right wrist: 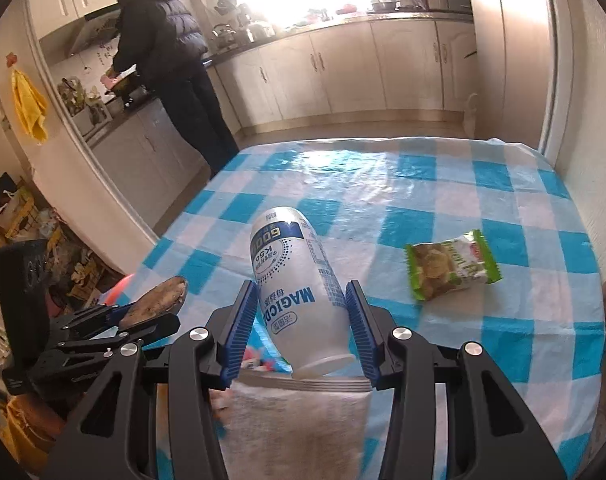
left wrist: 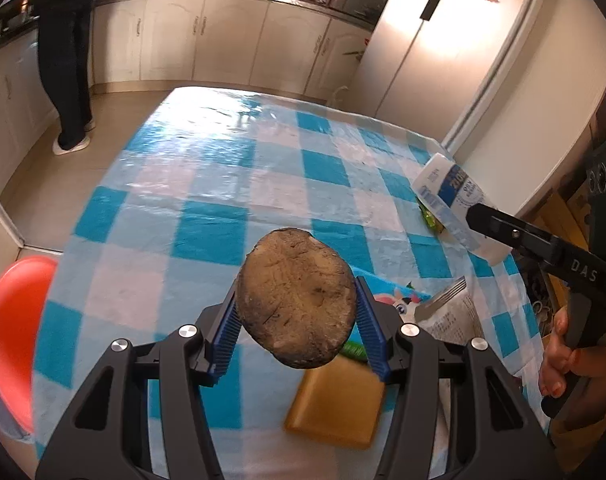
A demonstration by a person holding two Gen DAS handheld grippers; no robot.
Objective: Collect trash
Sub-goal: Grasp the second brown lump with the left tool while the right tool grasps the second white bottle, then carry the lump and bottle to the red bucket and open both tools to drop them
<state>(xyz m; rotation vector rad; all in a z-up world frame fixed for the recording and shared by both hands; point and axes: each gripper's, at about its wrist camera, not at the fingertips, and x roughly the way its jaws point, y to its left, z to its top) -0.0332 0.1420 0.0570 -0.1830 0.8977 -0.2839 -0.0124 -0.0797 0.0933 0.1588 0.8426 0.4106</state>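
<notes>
My left gripper (left wrist: 297,284) is shut on a flat brown oval piece (left wrist: 297,300), lifted above the checked table (left wrist: 207,200). From the right wrist view the piece (right wrist: 155,300) shows edge-on in that gripper (right wrist: 143,312) at the left. My right gripper (right wrist: 301,286) is shut on a white bottle with blue print (right wrist: 291,264), its base toward the camera, held off the cloth. In the left wrist view the bottle (left wrist: 451,196) hangs at the right, gripped by a black finger (left wrist: 499,228). A green snack packet (right wrist: 453,266) lies on the table to the right.
Below the left gripper lie a yellow-brown pad (left wrist: 337,404) and a silver printed packet (left wrist: 451,312). A grey cloth (right wrist: 299,428) lies under the right gripper. An orange-red round container (left wrist: 15,332) sits off the table's left edge. A person (right wrist: 171,52) stands at the kitchen counter.
</notes>
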